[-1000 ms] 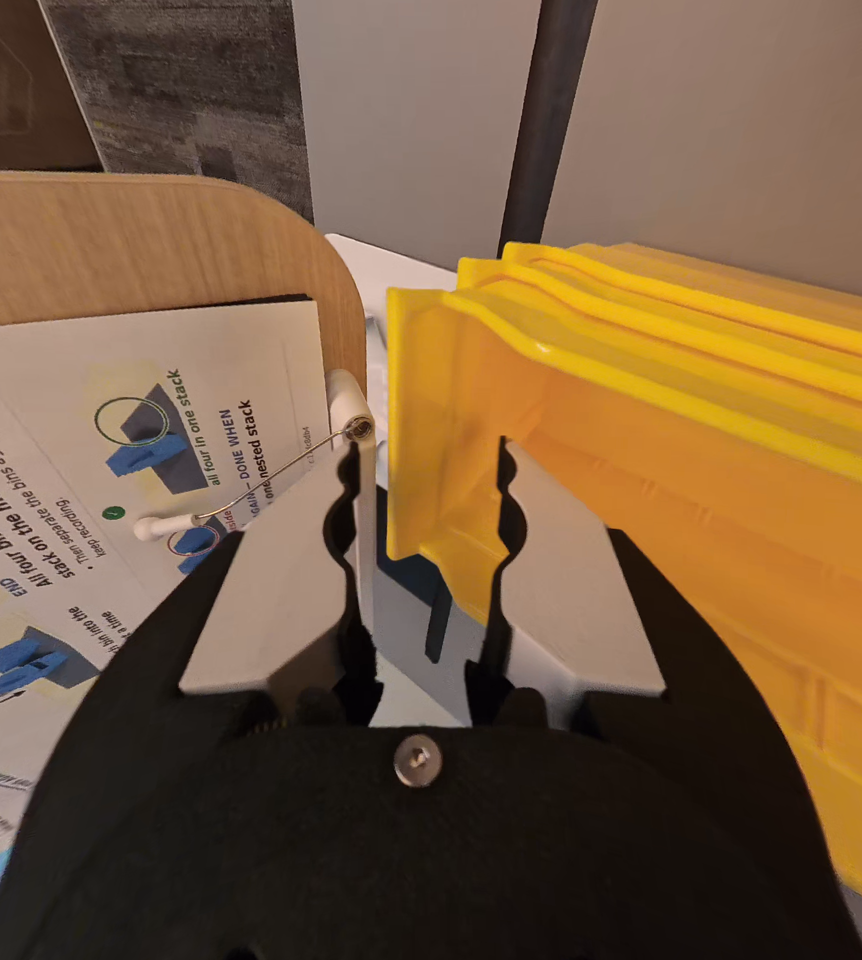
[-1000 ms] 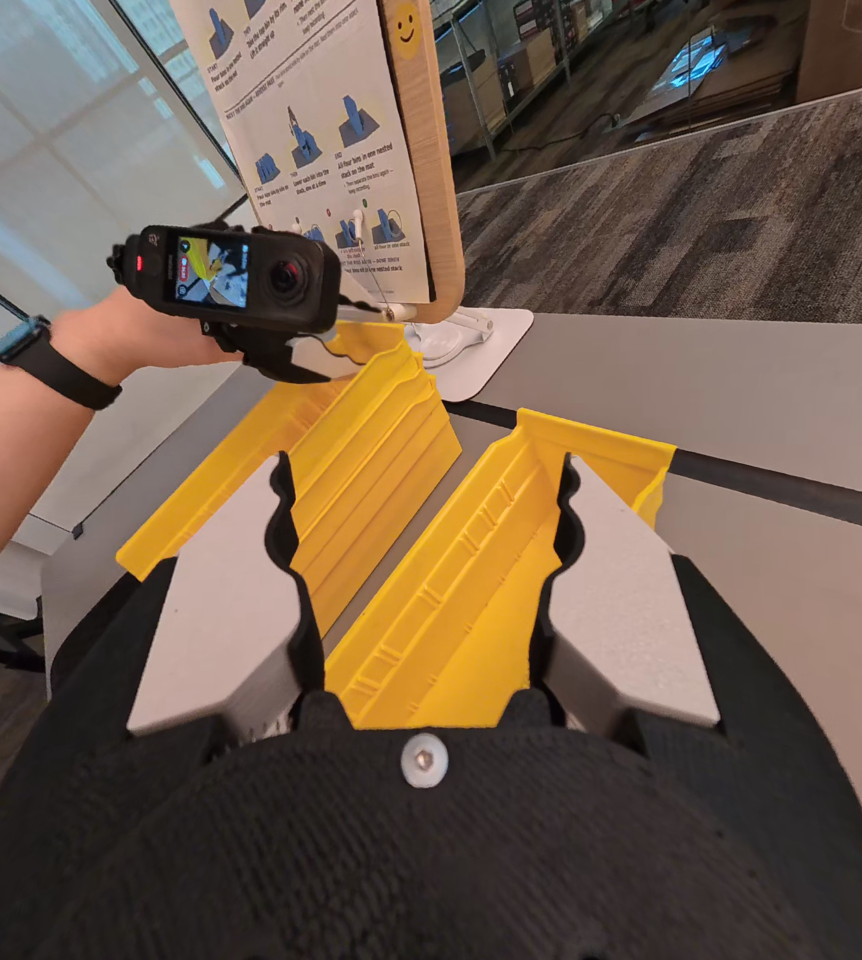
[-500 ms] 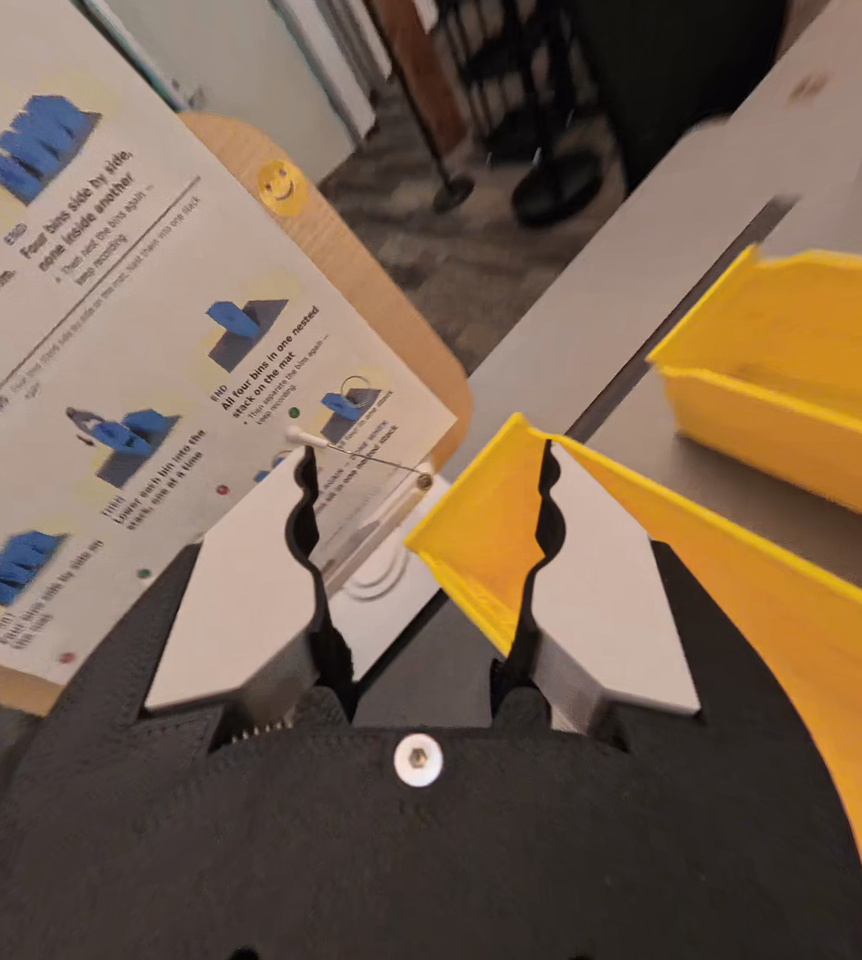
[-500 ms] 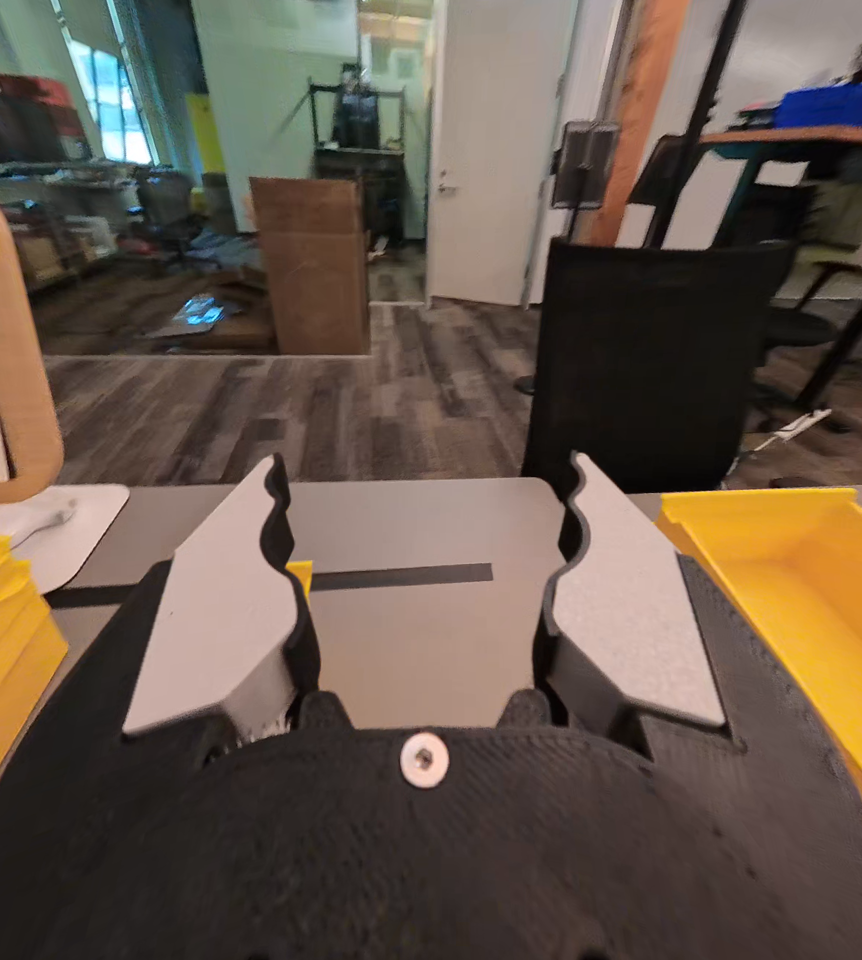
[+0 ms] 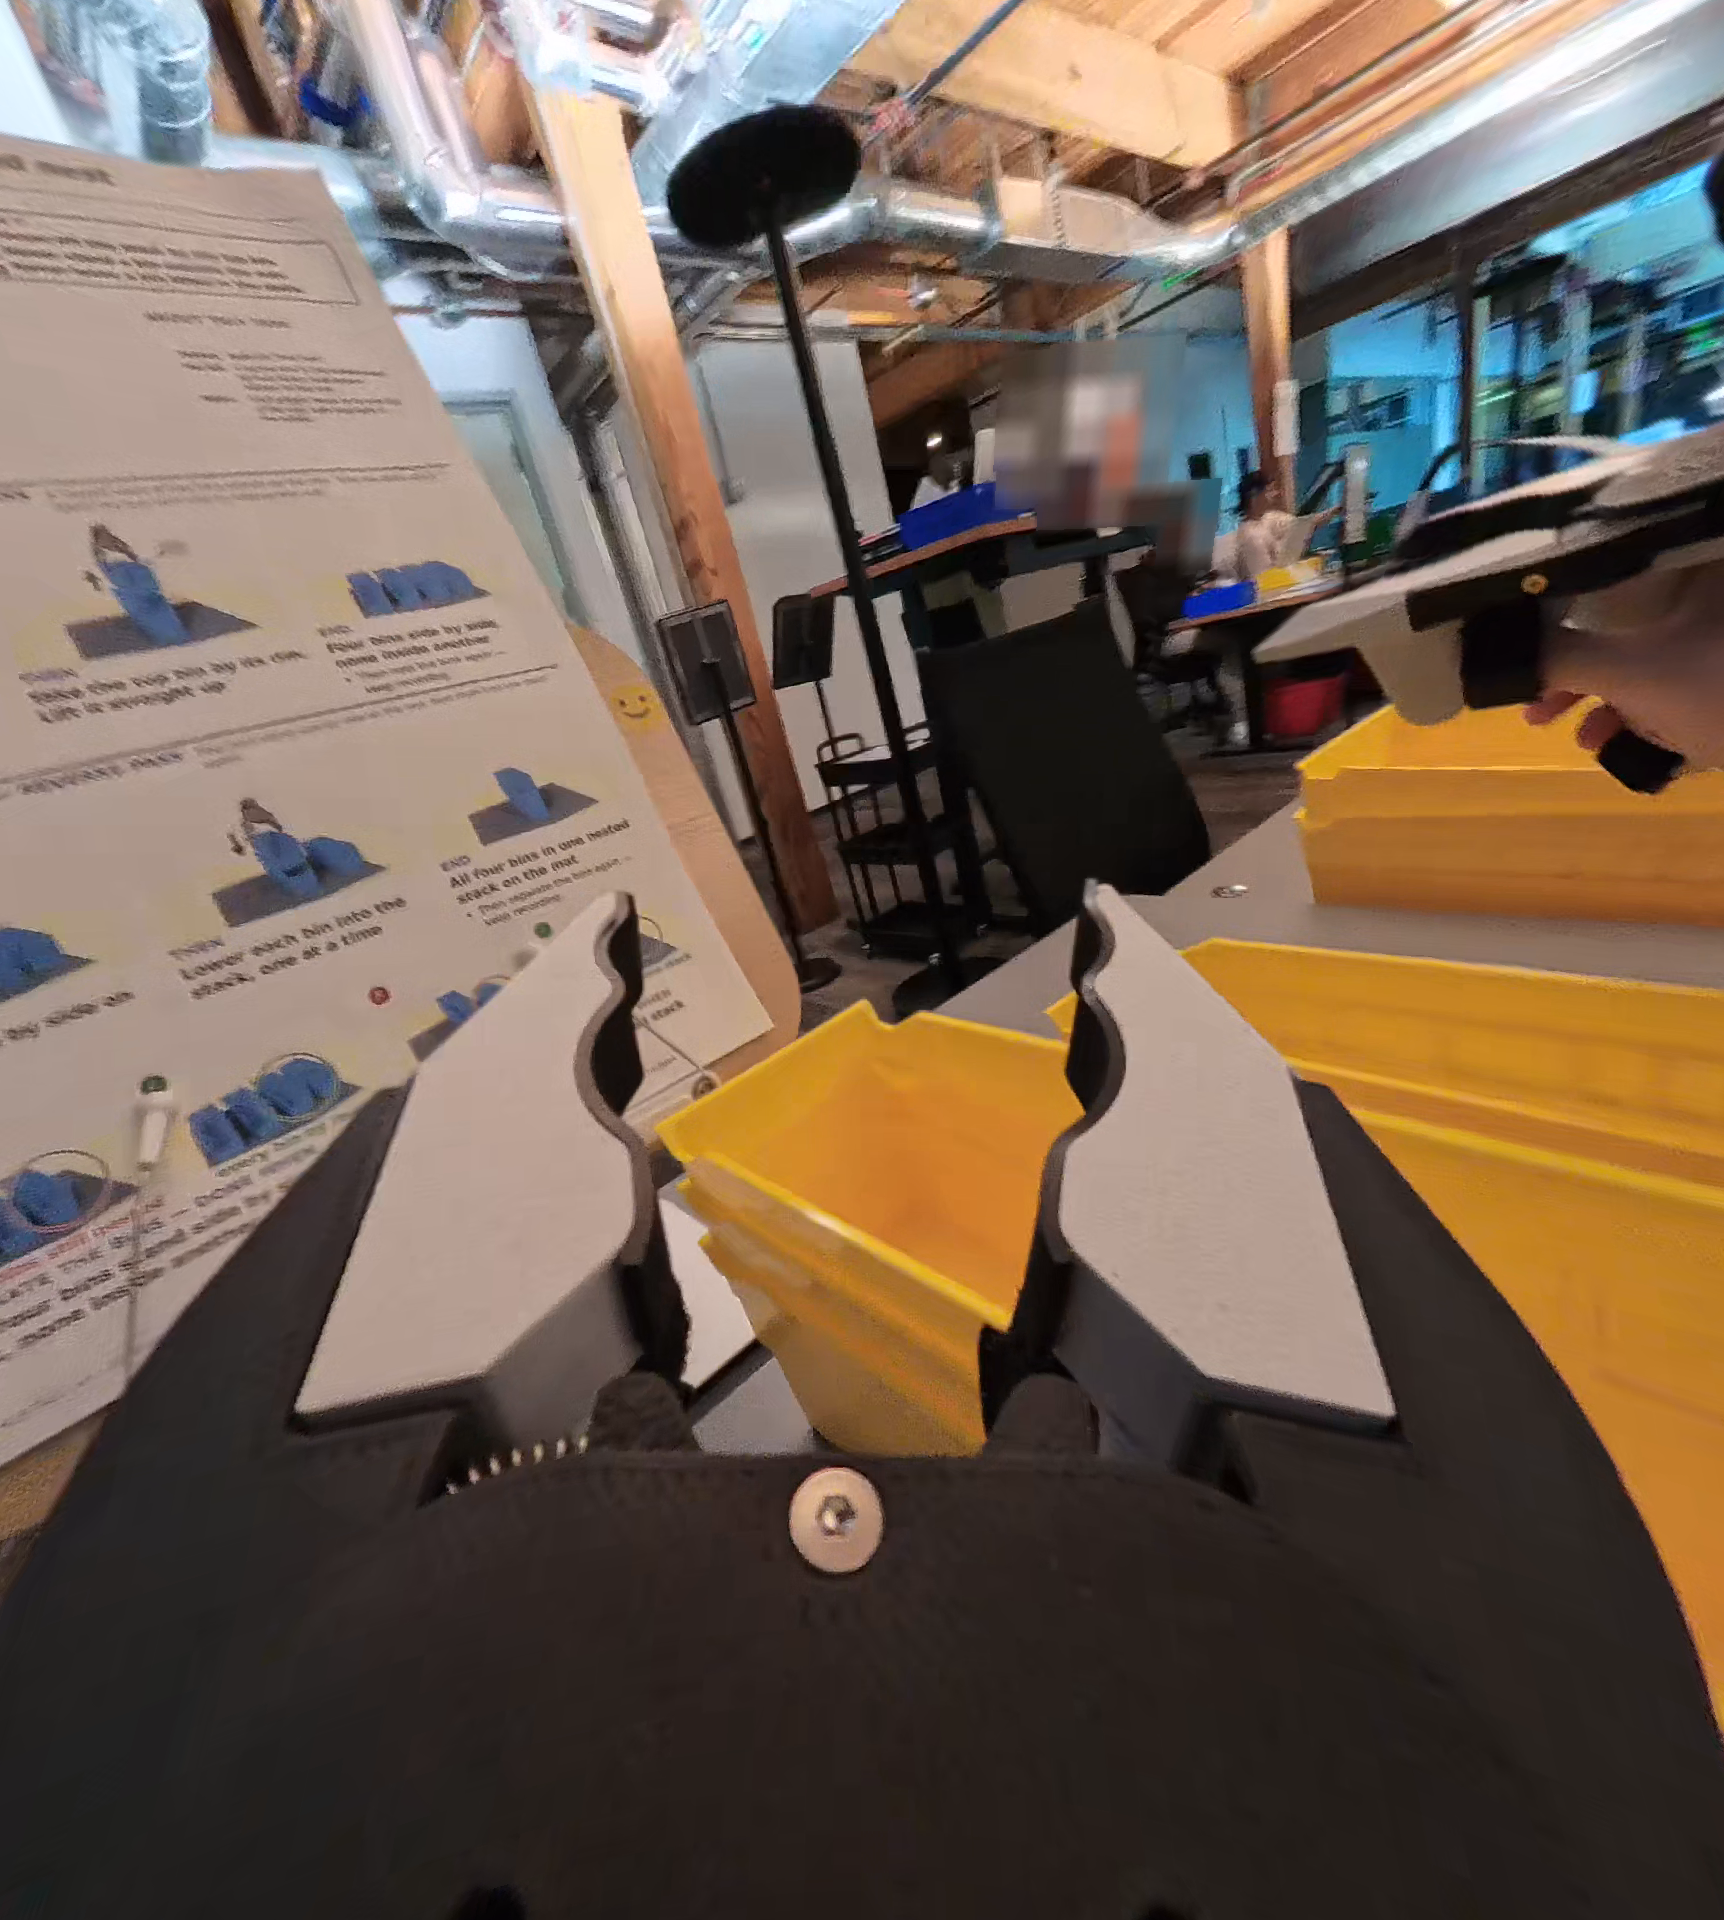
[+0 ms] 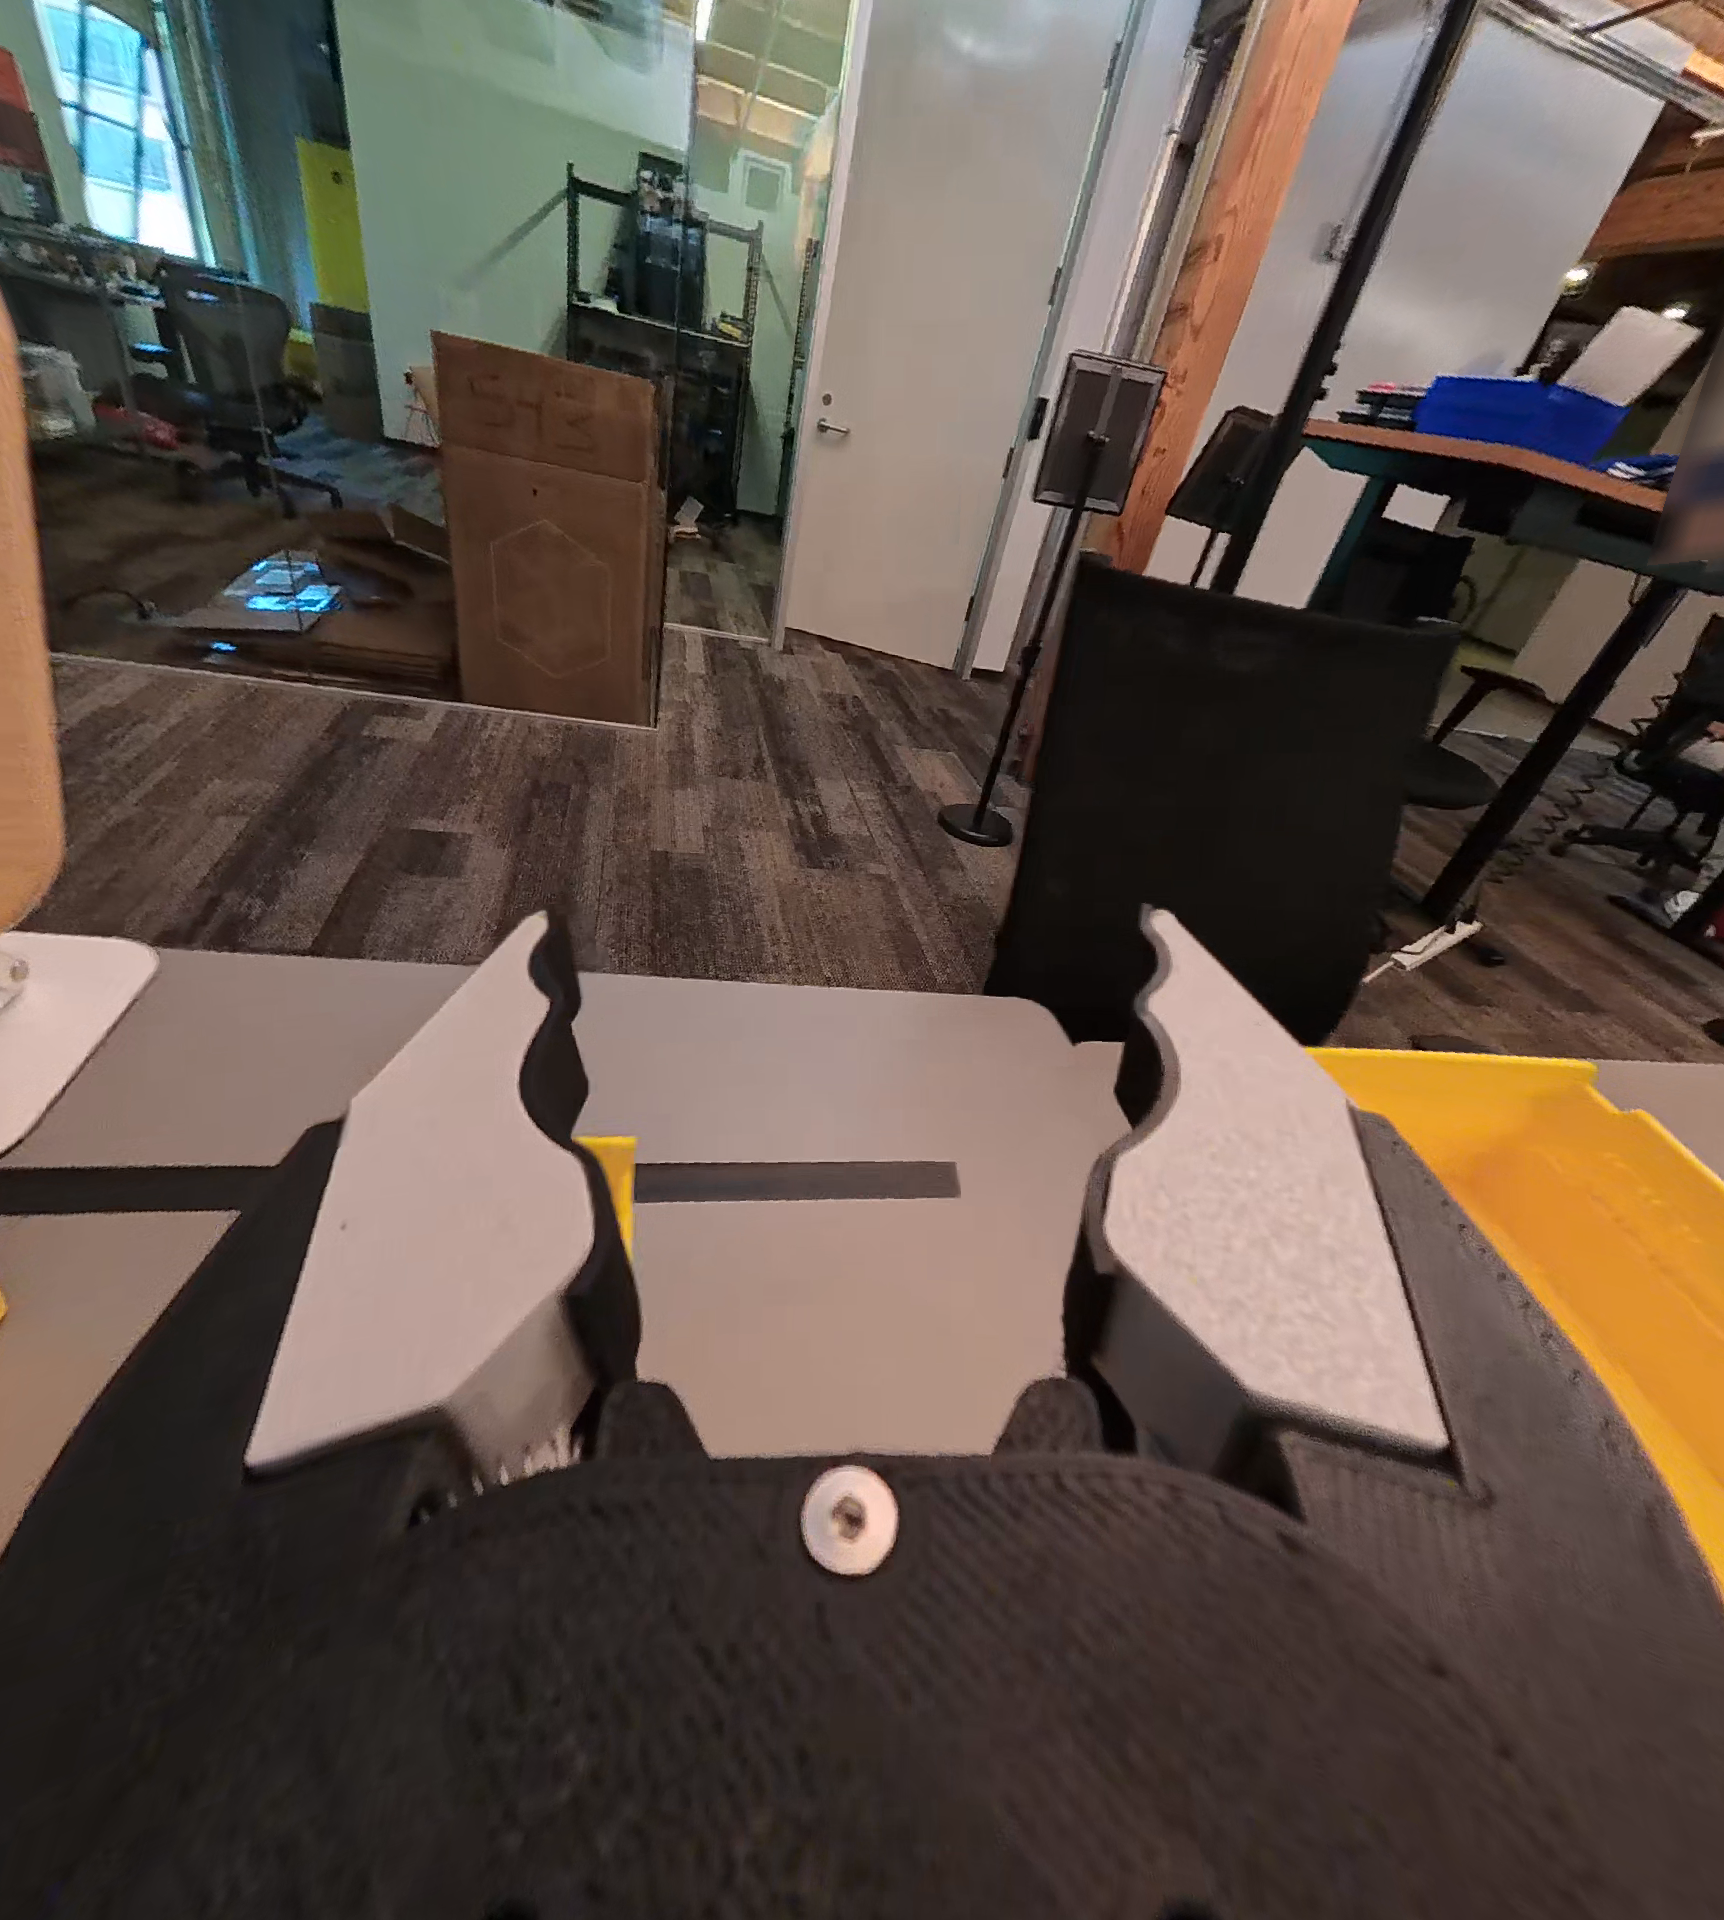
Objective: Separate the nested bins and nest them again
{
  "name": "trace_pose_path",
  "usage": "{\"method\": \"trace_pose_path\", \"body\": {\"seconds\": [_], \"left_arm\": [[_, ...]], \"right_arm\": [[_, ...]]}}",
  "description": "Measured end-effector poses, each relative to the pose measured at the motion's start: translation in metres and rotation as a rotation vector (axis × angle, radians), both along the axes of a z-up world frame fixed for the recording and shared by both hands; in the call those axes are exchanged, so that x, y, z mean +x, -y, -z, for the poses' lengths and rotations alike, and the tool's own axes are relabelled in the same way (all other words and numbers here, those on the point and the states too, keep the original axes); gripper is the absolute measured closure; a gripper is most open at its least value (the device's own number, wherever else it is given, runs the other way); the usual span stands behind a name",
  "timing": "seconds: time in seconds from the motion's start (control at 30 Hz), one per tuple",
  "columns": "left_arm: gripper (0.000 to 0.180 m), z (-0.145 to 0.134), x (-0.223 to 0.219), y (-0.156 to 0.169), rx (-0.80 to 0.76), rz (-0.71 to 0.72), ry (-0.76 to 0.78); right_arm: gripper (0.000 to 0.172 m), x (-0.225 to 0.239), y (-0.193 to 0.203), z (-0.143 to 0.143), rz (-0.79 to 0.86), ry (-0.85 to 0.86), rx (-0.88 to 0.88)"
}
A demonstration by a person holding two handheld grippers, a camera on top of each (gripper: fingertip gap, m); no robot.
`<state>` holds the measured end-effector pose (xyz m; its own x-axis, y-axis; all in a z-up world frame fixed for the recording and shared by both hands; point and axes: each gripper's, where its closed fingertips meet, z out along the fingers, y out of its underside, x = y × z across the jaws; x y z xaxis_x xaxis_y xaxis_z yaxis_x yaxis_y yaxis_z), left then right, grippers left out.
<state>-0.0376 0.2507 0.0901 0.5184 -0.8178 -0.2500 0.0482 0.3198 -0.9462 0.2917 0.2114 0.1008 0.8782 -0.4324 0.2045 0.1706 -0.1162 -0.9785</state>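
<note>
Grey table [image 6: 837, 1299] carries everything. Instruction sheet [image 5: 214, 727] on a wooden board stands far left. Nested yellow bins [image 5: 868, 1195] sit just right of it, w/ a single yellow bin [image 5: 1564, 1049] beside them and another yellow bin [image 5: 1523, 842] farther right. Left gripper [image 5: 853, 935] is wide open over the nested stack's end, gripping nothing. Right gripper [image 6: 847, 935] is also wide open w/ only bare table between its fingers.

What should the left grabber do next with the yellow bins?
Probably close on the end wall of the top bin. The left gripper is open and holds nothing, and that stack still has bins nested inside each other, while other bins already sit apart on the table.
</note>
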Motion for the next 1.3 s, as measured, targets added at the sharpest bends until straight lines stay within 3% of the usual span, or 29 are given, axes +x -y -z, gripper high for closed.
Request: {"method": "trace_pose_path", "body": {"seconds": [0.07, 0.13, 0.3, 0.43, 0.53, 0.67, 0.73, 0.83, 0.93, 1.03, 1.1, 1.2, 1.3], "left_arm": [[0.090, 0.010, -0.006, -0.013, -0.096, 0.019, -0.001], [0.087, 0.002, -0.013, -0.013, -0.179, 0.081, 0.044], [0.095, -0.034, -0.047, -0.011, -0.107, 0.066, 0.093], [0.100, -0.047, -0.070, -0.017, -0.035, -0.069, 0.033], [0.101, -0.055, -0.071, -0.010, -0.069, -0.050, 0.027], [0.101, -0.069, -0.068, 0.013, -0.118, 0.045, 0.038], [0.101, -0.078, -0.072, 0.025, -0.111, 0.083, 0.050], [0.104, -0.099, -0.095, 0.028, -0.087, 0.073, 0.132], [0.105, -0.116, -0.122, 0.039, -0.121, 0.138, 0.208], [0.123, -0.133, -0.147, 0.051, -0.133, 0.221, 0.309], [0.125, -0.142, -0.156, 0.061, -0.143, 0.285, 0.354], [0.125, -0.144, -0.154, 0.071, -0.140, 0.325, 0.325], [0.125, -0.137, -0.144, 0.074, -0.108, 0.279, 0.237]], "right_arm": [[0.066, -0.012, -0.006, 0.003, -0.046, -0.007, -0.005], [0.065, -0.023, -0.008, 0.001, -0.099, -0.022, 0.003], [0.051, -0.070, -0.007, 0.008, -0.289, -0.165, -0.098], [0.045, -0.101, 0.010, 0.058, -0.292, -0.231, -0.394], [0.043, -0.123, 0.021, 0.098, -0.329, -0.358, -0.585], [0.032, -0.120, 0.014, 0.130, -0.259, -0.428, -0.776], [0.030, -0.124, 0.007, 0.142, -0.240, -0.544, -0.831], [0.028, -0.116, 0.013, 0.169, -0.147, -0.525, -1.018], [0.022, -0.113, 0.014, 0.186, -0.099, -0.566, -1.086], [0.022, -0.107, 0.019, 0.198, -0.064, -0.602, -1.145], [0.022, -0.095, 0.027, 0.205, -0.013, -0.576, -1.207], [0.032, -0.103, 0.033, 0.214, -0.047, -0.680, -1.239], [0.037, -0.102, 0.032, 0.213, -0.037, -0.679, -1.235]]}}
